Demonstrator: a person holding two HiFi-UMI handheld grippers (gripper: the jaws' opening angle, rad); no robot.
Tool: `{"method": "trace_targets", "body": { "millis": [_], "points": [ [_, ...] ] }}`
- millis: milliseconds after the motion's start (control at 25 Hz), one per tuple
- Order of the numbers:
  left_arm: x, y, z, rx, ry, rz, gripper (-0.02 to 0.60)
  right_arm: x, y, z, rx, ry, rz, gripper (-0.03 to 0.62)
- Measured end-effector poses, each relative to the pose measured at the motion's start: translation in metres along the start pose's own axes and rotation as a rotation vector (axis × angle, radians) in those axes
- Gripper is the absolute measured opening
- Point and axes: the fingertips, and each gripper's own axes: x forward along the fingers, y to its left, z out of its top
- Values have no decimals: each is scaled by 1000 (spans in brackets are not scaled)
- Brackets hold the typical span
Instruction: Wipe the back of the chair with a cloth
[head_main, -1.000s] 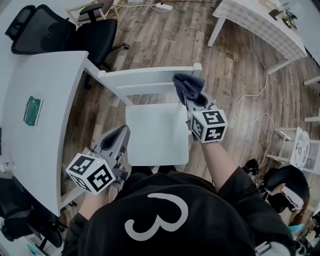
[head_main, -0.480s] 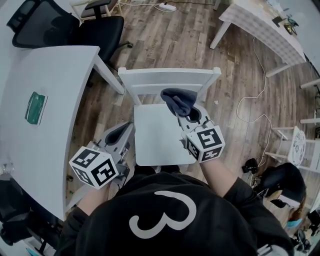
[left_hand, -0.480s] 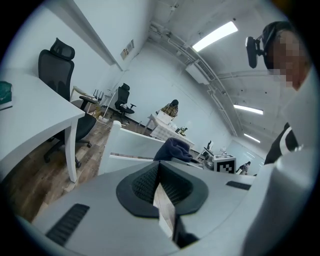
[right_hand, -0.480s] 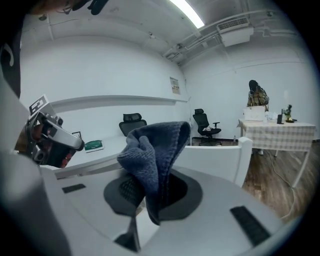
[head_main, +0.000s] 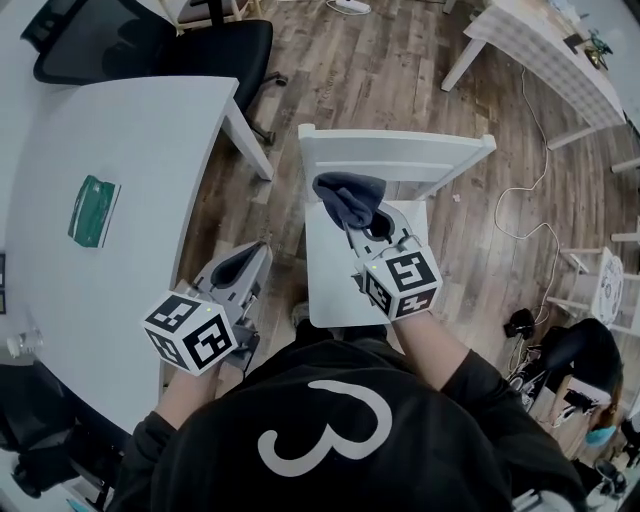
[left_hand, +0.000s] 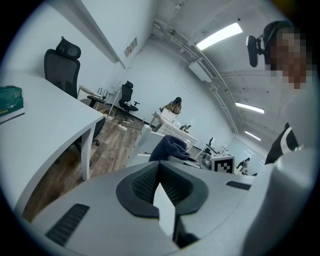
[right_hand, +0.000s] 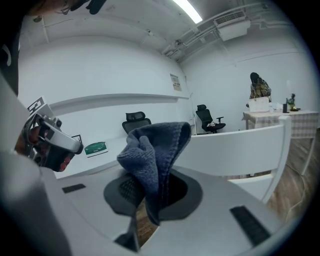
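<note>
Cloth (head_main: 348, 198) bunched by the chair back (head_main: 400, 150)

I am clamping it in my right gripper (head_main: 365, 222), just before the white rail, above the seat (head_main: 335, 290). My left gripper (head_main: 238, 270) is idling, jaws together. Dragging hard, I am risking the loose bunch slipping out.

A large white 3 stands on the person's black top (head_main: 318, 470); the green packet's (head_main: 93, 210) print is illegible.

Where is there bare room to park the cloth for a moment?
The white table is bare between the green packet and its edge by the left gripper. The chair seat is bare at its near left. Crowded: the right gripper and cloth by the chair back.
</note>
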Motion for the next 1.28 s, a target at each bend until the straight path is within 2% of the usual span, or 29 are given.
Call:
{"method": "trace_targets", "body": {
  "millis": [440, 800, 1280],
  "points": [
    [-35, 53, -2, -9, 19, 35, 14, 65, -6, -23, -11, 33, -108, 52],
    [-40, 64, -6, -27, 19, 59, 14, 96, -29, -41, -18, 76, -188, 52],
    [-37, 54, -19, -45, 23, 100, 14, 108, -39, -43, -10, 96, -171, 52]
  ]
}}
